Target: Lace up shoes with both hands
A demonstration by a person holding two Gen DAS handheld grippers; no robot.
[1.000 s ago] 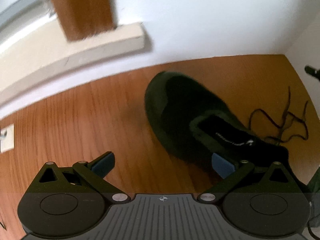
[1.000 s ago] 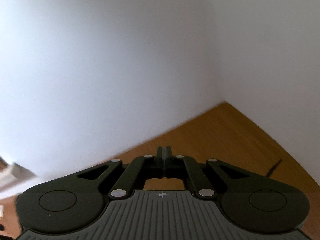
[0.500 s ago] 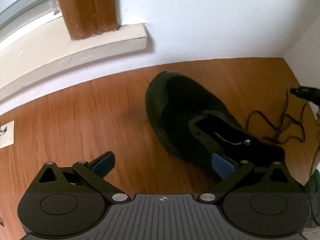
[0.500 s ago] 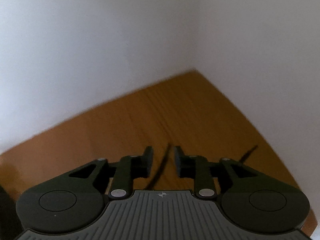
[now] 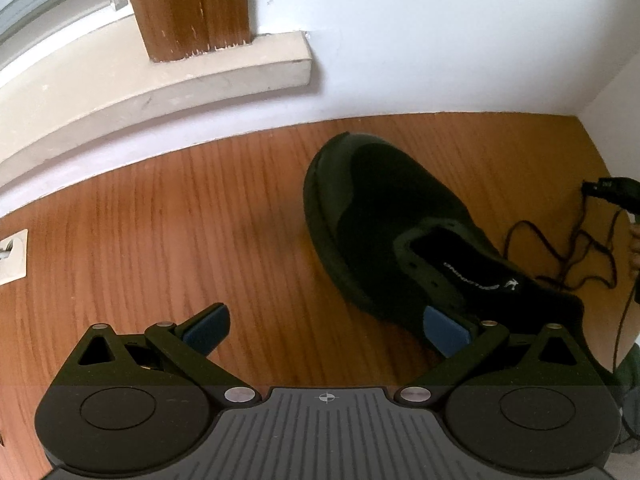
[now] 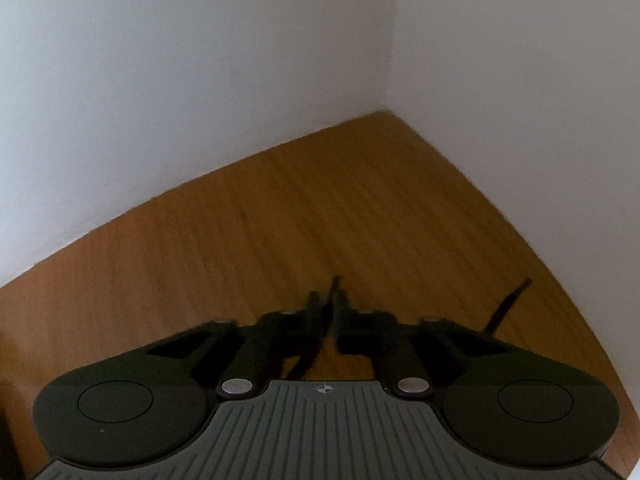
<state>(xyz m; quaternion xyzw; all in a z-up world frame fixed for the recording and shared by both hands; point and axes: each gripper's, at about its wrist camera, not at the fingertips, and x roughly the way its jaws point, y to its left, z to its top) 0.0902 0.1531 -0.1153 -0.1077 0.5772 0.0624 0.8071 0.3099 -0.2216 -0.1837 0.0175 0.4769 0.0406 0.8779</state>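
A black shoe (image 5: 384, 208) lies on the wooden floor with its toe toward the wall and its eyelets empty. Its black lace (image 5: 560, 256) sprawls loose on the floor to the right of it. My left gripper (image 5: 326, 328) hangs open above the floor, the right blue pad (image 5: 444, 330) over the shoe's near side, nothing between the pads. My right gripper (image 6: 329, 300) is closing on a strand of the lace (image 6: 334, 280), which pokes out between the nearly touching fingers. It also shows at the right edge as the right gripper (image 5: 592, 188), above the lace.
White walls meet in a corner (image 6: 388, 108) close behind the lace. A second lace end (image 6: 508, 304) lies on the floor at the right. A cream ledge (image 5: 200, 76) with a wooden post (image 5: 188, 4) stands at the back left, and a white wall socket (image 5: 12, 256) at the far left.
The right gripper has dropped and tilted toward the floor, opened around a lace strand, then closed on it. The left gripper has hardly moved and stays open.
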